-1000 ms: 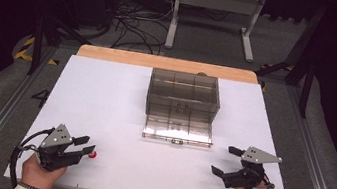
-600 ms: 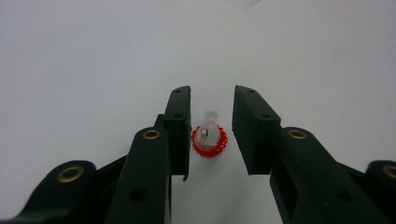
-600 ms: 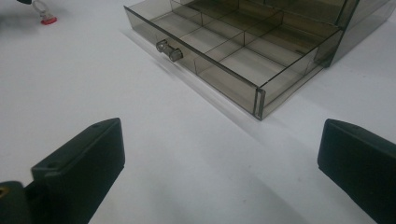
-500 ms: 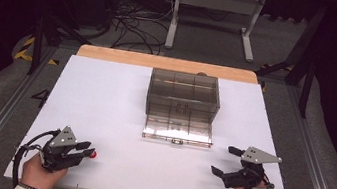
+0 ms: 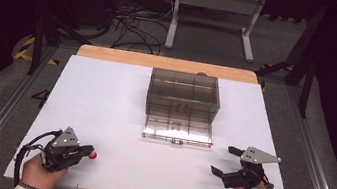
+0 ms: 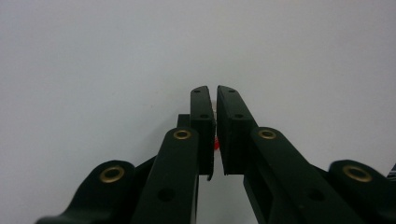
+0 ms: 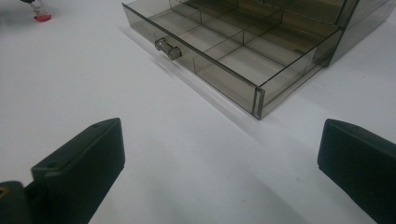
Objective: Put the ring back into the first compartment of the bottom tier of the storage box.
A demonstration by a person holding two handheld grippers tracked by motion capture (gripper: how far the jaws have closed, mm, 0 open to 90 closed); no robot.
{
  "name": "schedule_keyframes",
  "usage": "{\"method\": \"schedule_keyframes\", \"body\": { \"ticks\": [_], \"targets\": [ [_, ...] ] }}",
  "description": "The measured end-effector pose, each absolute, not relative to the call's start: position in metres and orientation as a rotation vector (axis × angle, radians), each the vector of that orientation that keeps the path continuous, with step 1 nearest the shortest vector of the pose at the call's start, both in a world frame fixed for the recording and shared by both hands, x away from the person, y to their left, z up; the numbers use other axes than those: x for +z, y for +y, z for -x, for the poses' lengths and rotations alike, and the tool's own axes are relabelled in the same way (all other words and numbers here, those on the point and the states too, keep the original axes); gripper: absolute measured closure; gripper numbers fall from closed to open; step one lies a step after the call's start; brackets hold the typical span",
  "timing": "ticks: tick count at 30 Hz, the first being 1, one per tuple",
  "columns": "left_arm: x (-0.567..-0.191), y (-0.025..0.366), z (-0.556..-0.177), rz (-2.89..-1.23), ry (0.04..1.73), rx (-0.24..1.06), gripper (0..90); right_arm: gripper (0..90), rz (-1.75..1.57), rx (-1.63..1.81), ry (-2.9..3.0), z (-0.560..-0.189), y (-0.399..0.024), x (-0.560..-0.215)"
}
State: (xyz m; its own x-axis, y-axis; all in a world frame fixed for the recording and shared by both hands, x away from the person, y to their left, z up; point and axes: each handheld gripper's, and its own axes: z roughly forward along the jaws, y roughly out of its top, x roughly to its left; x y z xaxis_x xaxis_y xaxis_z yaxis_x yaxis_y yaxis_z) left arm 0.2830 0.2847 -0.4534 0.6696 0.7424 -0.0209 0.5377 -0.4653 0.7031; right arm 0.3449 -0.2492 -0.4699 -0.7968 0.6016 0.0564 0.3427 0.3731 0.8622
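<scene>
My left gripper (image 5: 88, 153) rests at the near left of the white table, its jaws nearly together in the left gripper view (image 6: 214, 91). A small red piece (image 5: 92, 155) sits pinched between them, and a sliver of it (image 6: 216, 143) shows low in the narrow gap. The right gripper (image 5: 224, 161) lies at the near right, open with nothing between its jaws (image 7: 219, 154). A smoky clear drawer box (image 5: 185, 89) stands mid-table with its bottom drawer (image 5: 179, 128) pulled out toward me. In the right gripper view the divided drawer (image 7: 233, 51) holds nothing, and its clear knob (image 7: 167, 48) faces me.
The white table top (image 5: 105, 100) has a wooden strip (image 5: 161, 62) along its far edge. Beyond it are cables and a metal stand (image 5: 214, 10) on the floor. Metal rails run along both sides of the table.
The left gripper's jaws have drawn in around the red piece and the hand has shifted slightly. The right gripper and the drawer have not moved.
</scene>
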Motion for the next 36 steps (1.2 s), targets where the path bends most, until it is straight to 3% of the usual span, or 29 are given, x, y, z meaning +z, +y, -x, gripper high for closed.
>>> {"method": "schedule_keyframes", "body": {
  "ticks": [36],
  "targets": [
    [-0.412,0.231,-0.329,-2.17,0.802,0.416,85.9,1.4,-0.845,1.386,2.364,-0.345,-0.25,-0.47]
  ]
}}
